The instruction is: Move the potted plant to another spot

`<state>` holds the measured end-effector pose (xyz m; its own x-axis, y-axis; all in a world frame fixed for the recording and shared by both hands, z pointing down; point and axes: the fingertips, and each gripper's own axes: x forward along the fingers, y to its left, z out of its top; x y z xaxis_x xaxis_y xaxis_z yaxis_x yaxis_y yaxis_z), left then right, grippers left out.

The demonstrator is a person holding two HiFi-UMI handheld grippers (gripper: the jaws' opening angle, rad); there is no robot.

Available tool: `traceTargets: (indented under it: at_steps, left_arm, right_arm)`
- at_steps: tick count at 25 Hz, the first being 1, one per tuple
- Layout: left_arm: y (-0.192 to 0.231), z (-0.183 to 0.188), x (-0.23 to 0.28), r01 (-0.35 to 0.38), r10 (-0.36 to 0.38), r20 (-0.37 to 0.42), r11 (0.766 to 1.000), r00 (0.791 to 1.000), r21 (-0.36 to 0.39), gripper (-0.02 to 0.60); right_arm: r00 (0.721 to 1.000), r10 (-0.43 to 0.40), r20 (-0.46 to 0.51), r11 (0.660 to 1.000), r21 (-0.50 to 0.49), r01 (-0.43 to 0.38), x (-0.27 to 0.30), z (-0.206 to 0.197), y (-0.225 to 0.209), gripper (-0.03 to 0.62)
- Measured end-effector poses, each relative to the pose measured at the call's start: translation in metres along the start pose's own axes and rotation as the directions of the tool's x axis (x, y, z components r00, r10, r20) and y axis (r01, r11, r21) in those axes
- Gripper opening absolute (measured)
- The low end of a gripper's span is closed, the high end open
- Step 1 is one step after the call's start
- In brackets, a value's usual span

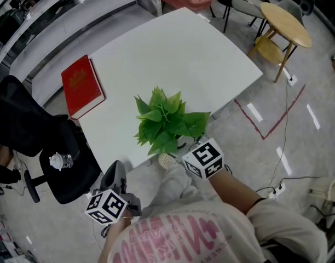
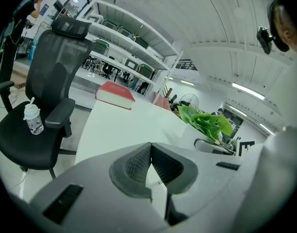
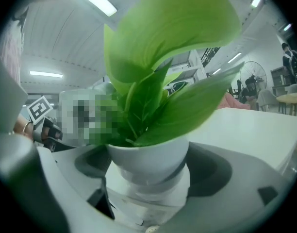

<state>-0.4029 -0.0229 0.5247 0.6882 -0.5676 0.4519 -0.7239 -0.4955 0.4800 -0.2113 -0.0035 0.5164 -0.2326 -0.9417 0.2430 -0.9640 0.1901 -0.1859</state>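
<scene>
At the near edge of the white table [image 1: 211, 53]: potted plant [image 1: 166, 122], green leaves, white pot, upright. Right gripper [image 1: 181, 149]: jaws clamped on the pot from the person's side. Left gripper [image 2: 151, 165]: jaws together, nothing between them, held off the table beside a black office chair [image 1: 66, 171]. Red book [image 1: 82, 86]: flat at the table's left edge.

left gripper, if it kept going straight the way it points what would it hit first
Most likely the bare white table top: the left gripper aims low across it, between the red book and the potted plant. Depth is hard to judge.
</scene>
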Motion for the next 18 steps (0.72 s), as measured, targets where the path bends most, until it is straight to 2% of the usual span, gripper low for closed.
traceTargets:
  at_steps: [5, 9, 13, 18]
  left_arm:
    - [-0.005, 0.006, -0.001, 0.023, -0.023, 0.019, 1.0, 1.0, 0.008, 0.003]
    - [-0.028, 0.018, 0.004, 0.078, -0.08, 0.046, 0.996, 0.996, 0.035, 0.003]
    - [-0.07, 0.046, 0.003, 0.109, -0.126, 0.146, 0.987, 0.981, 0.117, 0.002]
    - [-0.136, 0.066, 0.007, 0.191, -0.218, 0.175, 0.969, 0.96, 0.157, 0.003]
  right_arm:
    - [0.998, -0.016, 0.057, 1.0, -0.004, 0.016, -0.012, 0.022, -0.001, 0.495]
    - [0.994, -0.033, 0.103, 0.998, -0.045, 0.038, -0.031, 0.051, -0.007, 0.495]
    - [0.99, -0.077, 0.118, 0.995, -0.062, 0.084, -0.065, 0.08, -0.025, 0.495]
    - [0.983, -0.136, 0.126, 0.989, -0.038, 0.141, -0.12, 0.118, -0.057, 0.495]
